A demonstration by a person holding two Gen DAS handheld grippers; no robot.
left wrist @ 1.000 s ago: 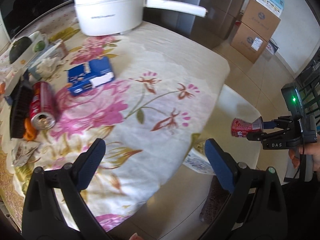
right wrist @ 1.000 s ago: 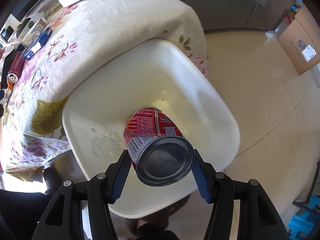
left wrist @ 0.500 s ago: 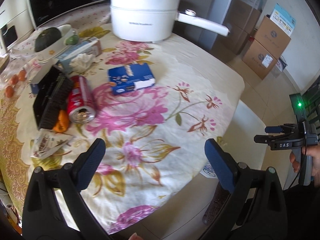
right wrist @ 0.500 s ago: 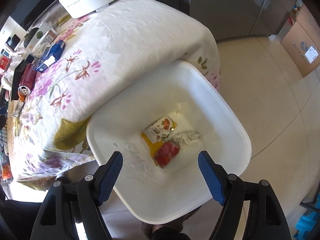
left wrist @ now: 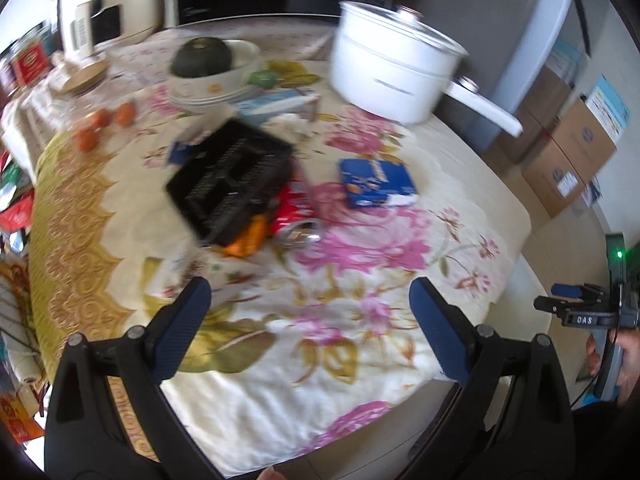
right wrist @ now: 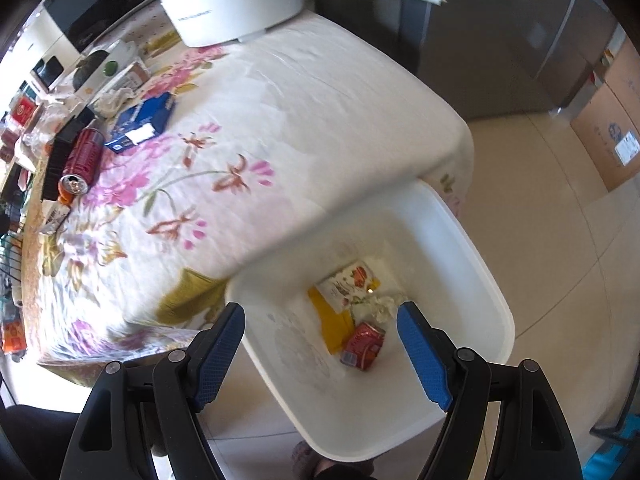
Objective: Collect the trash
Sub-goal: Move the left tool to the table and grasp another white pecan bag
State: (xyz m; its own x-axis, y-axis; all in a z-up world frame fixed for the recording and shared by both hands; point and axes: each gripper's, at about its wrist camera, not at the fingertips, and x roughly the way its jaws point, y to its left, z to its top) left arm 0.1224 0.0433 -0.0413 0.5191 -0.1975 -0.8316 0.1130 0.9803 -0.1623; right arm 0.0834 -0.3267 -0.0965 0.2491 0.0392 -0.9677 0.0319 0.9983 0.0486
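While the right gripper [right wrist: 320, 340] hangs over the white bin [right wrist: 496, 304] standing on the floor against the corner of the surface [right wrist: 304, 92], its blue-padded jaws are spread wide with nothing between them. Down in the bin lies a crushed red can [right wrist: 365, 346], beside a yellow wrapper [right wrist: 334, 322], a printed packet [right wrist: 347, 283] and a crumpled tissue [right wrist: 380, 304].

The left gripper [left wrist: 310, 328] hovers above the near edge of the flowered cloth [left wrist: 360, 360], jaws likewise spread and empty. Further in, toward the middle of the surface, a second red can [left wrist: 294, 210] lies on its side, its open end facing the near edge; it touches a black tray [left wrist: 230, 178] that is tilted over an orange object [left wrist: 248, 236]. Just beside the can, toward the right edge, lies a blue packet [left wrist: 376, 182]. A white pot [left wrist: 394, 64] with a long handle stands at the far right corner, and a white bowl [left wrist: 224, 76] holding a dark green squash [left wrist: 202, 56] sits near the far edge. Small orange fruits [left wrist: 104, 126] lie toward the far left corner.

At the right of the left wrist view, a hand [left wrist: 624, 360] holds the right gripper off the edge of the surface.
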